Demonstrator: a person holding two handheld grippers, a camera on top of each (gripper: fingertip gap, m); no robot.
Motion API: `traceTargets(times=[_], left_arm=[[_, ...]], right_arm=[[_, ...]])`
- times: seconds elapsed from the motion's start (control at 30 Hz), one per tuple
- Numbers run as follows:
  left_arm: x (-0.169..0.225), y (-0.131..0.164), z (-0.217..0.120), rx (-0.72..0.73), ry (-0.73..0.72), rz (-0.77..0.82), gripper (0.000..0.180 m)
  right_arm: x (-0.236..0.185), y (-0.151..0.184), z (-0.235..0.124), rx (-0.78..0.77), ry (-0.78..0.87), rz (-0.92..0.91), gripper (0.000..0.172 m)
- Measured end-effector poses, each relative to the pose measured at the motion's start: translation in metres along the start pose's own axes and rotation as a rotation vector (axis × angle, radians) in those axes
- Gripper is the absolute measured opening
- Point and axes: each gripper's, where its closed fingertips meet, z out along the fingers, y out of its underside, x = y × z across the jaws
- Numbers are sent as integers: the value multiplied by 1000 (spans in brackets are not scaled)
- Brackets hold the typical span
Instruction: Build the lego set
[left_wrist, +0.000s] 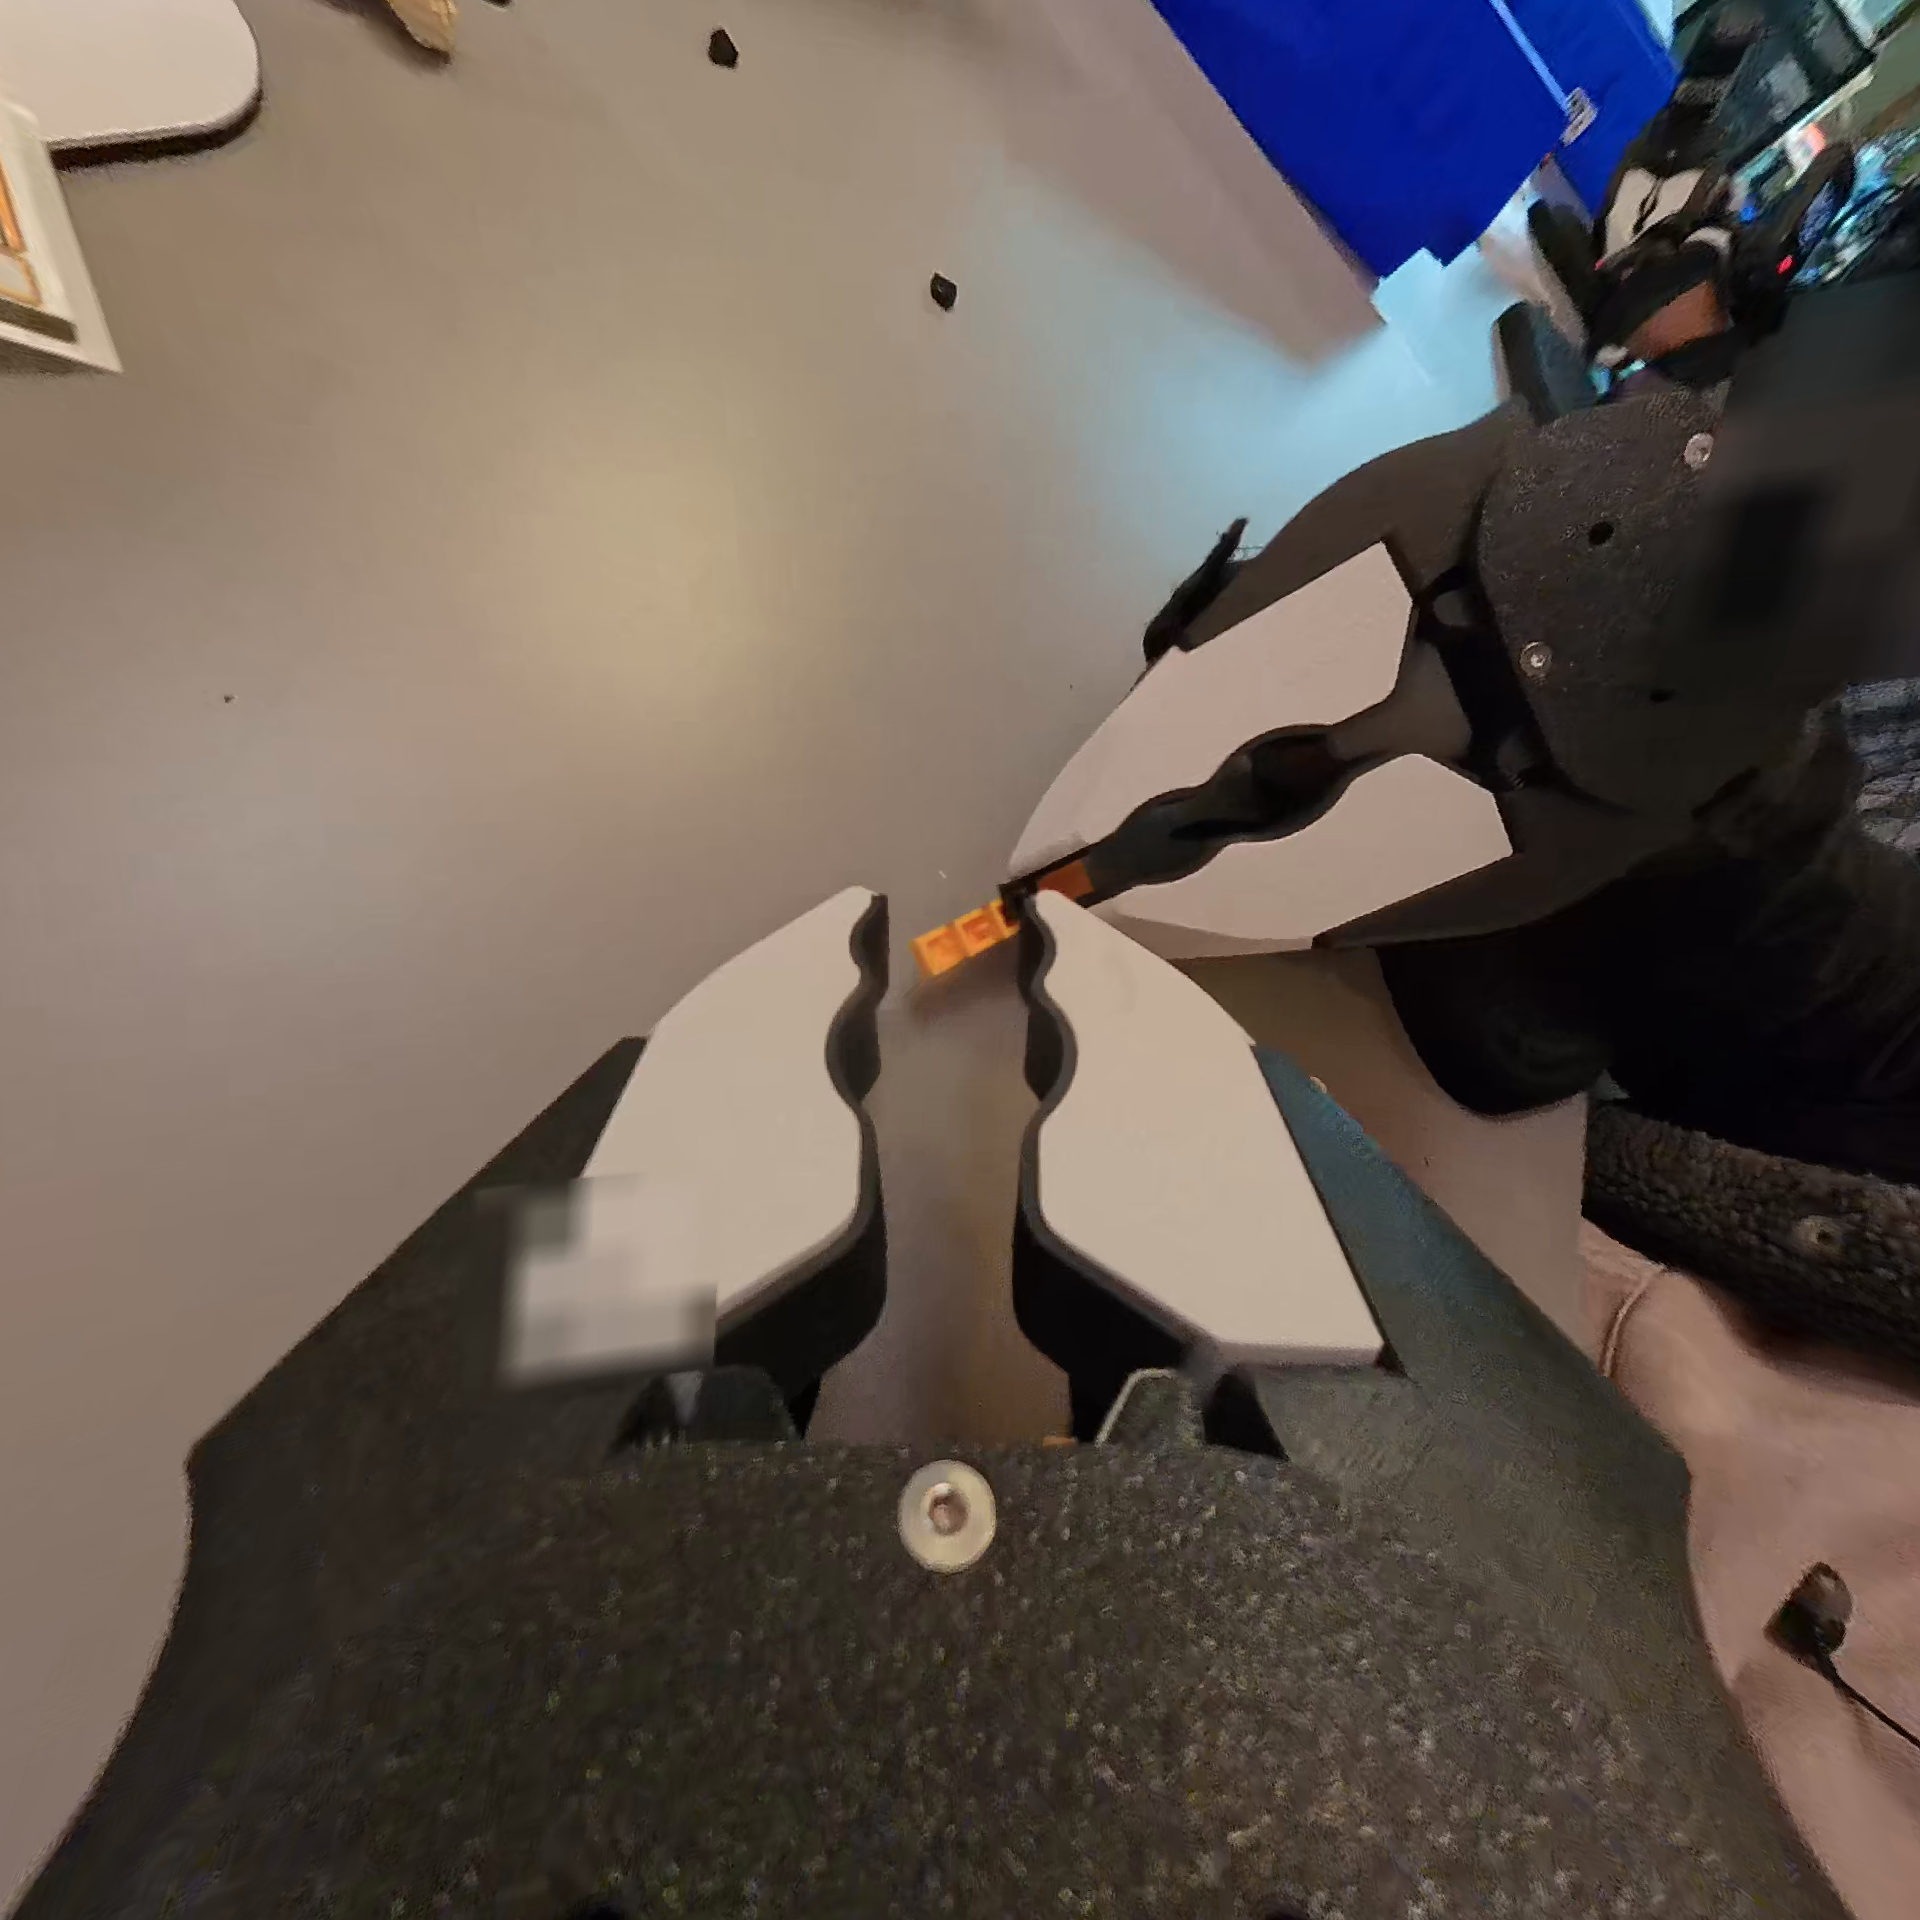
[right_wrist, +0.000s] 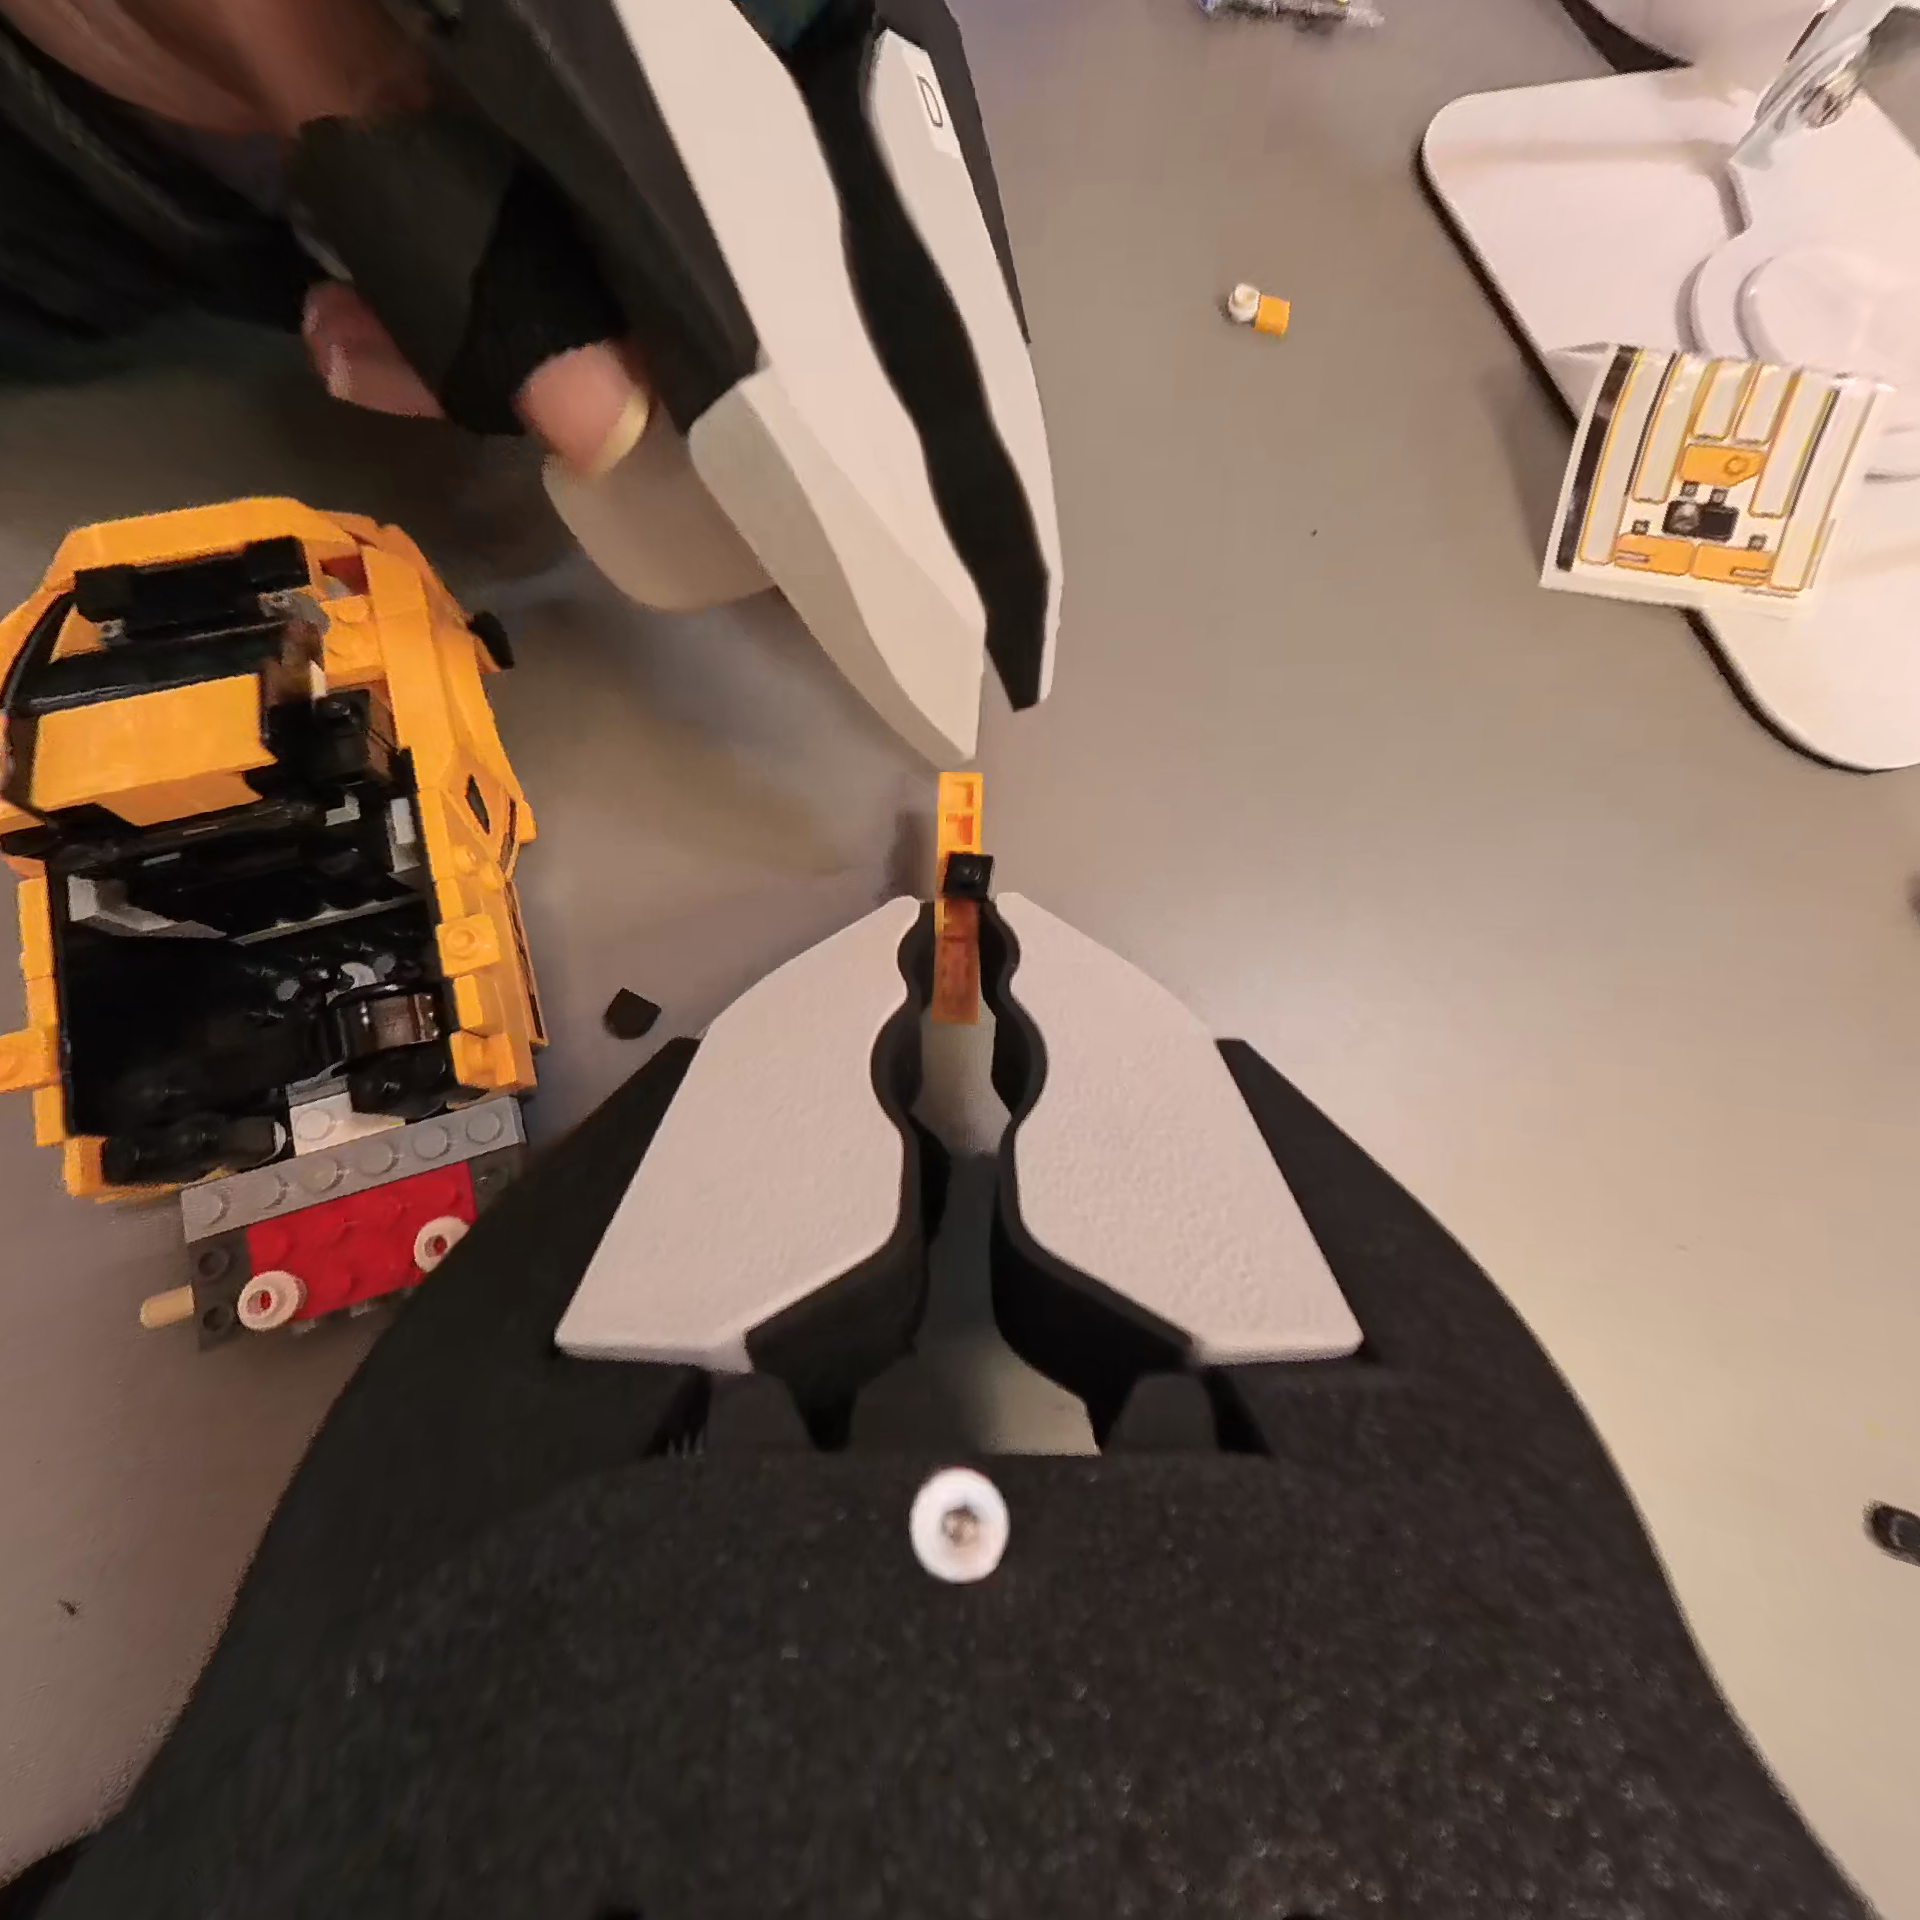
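Two grippers are met above the grey desk (right_wrist: 1351, 935). A thin orange brick strip (right_wrist: 958, 821) with a small black piece (right_wrist: 966, 875) is pinched by the right gripper (right_wrist: 958, 909). The left gripper (left_wrist: 956, 914) is spread beside the strip's free end, untouched by its pads; a yellow brick car (right_wrist: 260, 831) lies nearby.

toy car (right_wrist: 260, 883) cut off left.

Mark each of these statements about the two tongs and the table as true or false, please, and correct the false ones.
1. The right tongs grip a narrow orange brick strip with a small black piece on it. True.
2. The left tongs are clamped on that strip. False: their fingers stand apart, and the strip's free end only lies between the tips.
3. A partly built orange and black brick car lies on the grey table. True.
4. The car is held in the left tongs. False: it rests on the table, untouched.
5. A sticker sheet lies on a white stand base. True.
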Motion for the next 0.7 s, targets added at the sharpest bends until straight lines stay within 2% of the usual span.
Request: traceTargets(times=[0.17,0.33,0.43,0.7], left_arm=[[14,5,-3,-17,150,12,28],[31,20,2,-95,210,221,24],[38,27,3,-131,241,305,21],[38,38,9,-188,276,269,14]], right_arm=[[-10,-8,-9,67,-78,-22,8],[-29,-7,-17,73,-239,-53,8],[-34,-1,-15,40,-283,-93,8],[-37,3,-12,28,-349,-137,8]])
